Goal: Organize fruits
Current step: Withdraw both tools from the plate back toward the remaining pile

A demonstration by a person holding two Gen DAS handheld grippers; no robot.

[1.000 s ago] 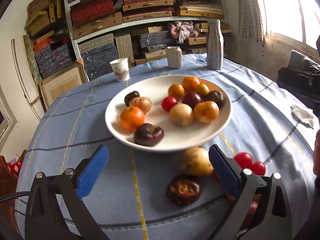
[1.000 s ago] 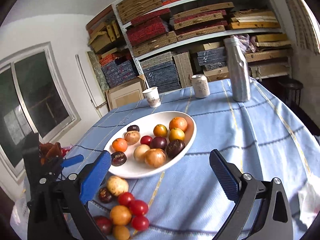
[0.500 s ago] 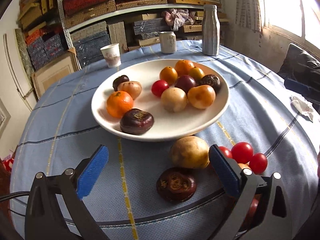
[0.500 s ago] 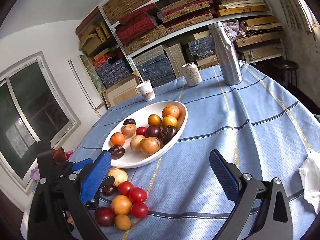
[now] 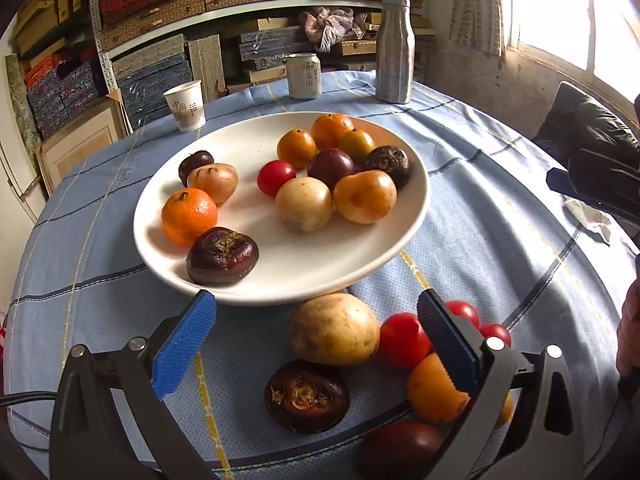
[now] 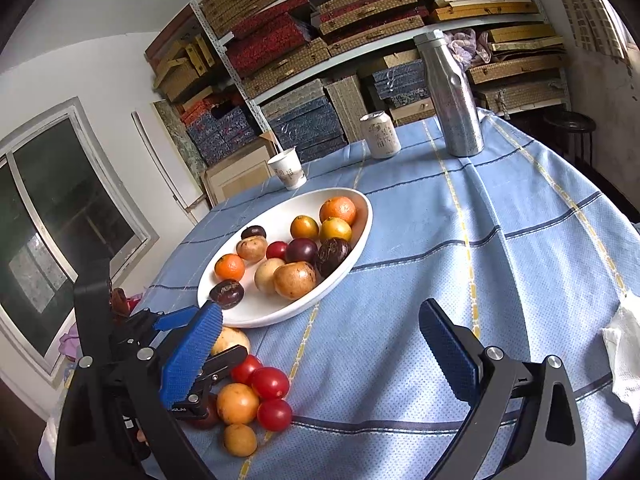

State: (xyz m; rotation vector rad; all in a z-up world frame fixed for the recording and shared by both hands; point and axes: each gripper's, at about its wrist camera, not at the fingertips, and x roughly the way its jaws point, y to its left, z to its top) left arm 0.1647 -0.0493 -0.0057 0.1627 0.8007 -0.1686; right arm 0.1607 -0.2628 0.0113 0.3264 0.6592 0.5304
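— Two grippers, both spread wide, neither pinching anything. Left gripper (image 5: 316, 320) sits low over the loose fruit; the pale round fruit (image 5: 334, 329) and the dark wrinkled fruit (image 5: 306, 396) lie on the cloth between its blue pads (image 5: 182, 338). Right gripper (image 6: 320, 340) hangs over bare tablecloth (image 6: 500, 240), nothing between its fingers.

— Which step, you reckon?

— Reaching, I'd say. Loose pile not yet cleared: cherry tomatoes (image 5: 402, 340), an orange fruit (image 5: 434, 392), one more dark fruit at the bottom edge. All just beside the white plate (image 5: 300, 276), near side. Plate already carries about a dozen pieces.

— Next move?

— Probably lower the left gripper, centre on one fruit only, close gently. The pale one touches a tomato and sits against the plate's rim, so a sloppy close could nudge neighbours rolling.

— Views differ?

— Right wrist view shows the left gripper from outside, over the pile, plus a small yellow fruit (image 6: 240, 440) nearest the table edge. Left wrist view hides most of that behind its own finger, but shows the dark fruit's stem scar plainly. Paper cup (image 6: 288, 168), can (image 6: 380, 136), steel bottle (image 6: 452, 96) stand beyond the plate.
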